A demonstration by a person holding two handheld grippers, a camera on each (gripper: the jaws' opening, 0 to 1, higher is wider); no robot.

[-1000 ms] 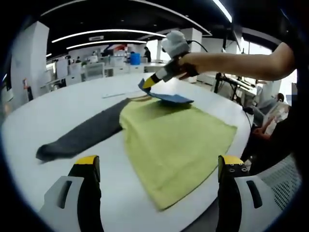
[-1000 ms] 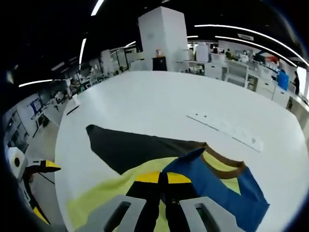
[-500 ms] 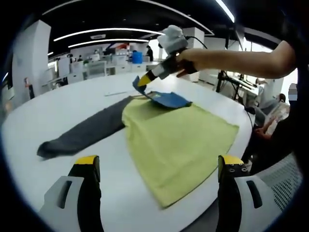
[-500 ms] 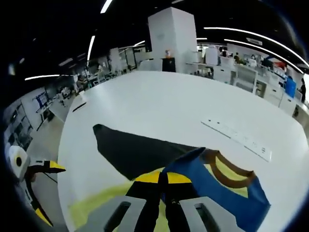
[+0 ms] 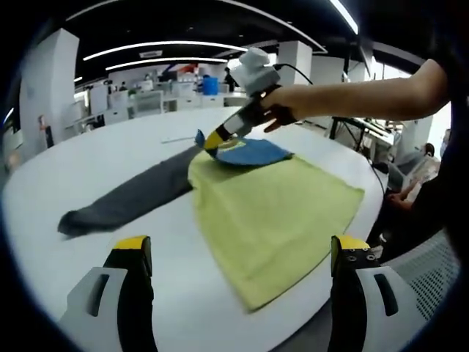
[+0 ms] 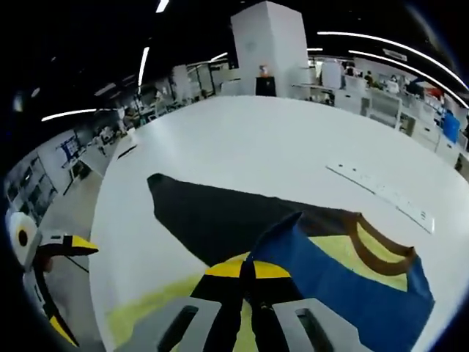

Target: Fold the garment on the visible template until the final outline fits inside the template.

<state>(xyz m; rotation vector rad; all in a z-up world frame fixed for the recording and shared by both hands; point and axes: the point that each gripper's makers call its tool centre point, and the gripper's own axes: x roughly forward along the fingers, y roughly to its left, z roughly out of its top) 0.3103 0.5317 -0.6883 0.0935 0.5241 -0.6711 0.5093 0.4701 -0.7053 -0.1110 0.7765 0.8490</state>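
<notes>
Garment: my yellow-green garment [image 5: 275, 213] lies spread flat on the white surface [image 5: 95, 169], its dark grey sleeve [image 5: 128, 198] stretched away to one side.
Right tool: my right tool [image 5: 210, 139] is clamped on the blue sleeve [image 5: 249, 152], lifting its edge over the yellow body; in the right gripper view the blue cloth [image 6: 344, 282] runs from between my closed jaws.
Left tool: my left tool [image 5: 240, 257] hangs above the near hem, jaws wide apart, touching nothing.
Collar: brown neckband [image 6: 377, 249] beside the blue fold.

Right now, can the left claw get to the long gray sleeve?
Probably yes. The left claw is open and holds nothing, and bare white table lies between it and the gray sleeve; nothing sits in the way.
</notes>
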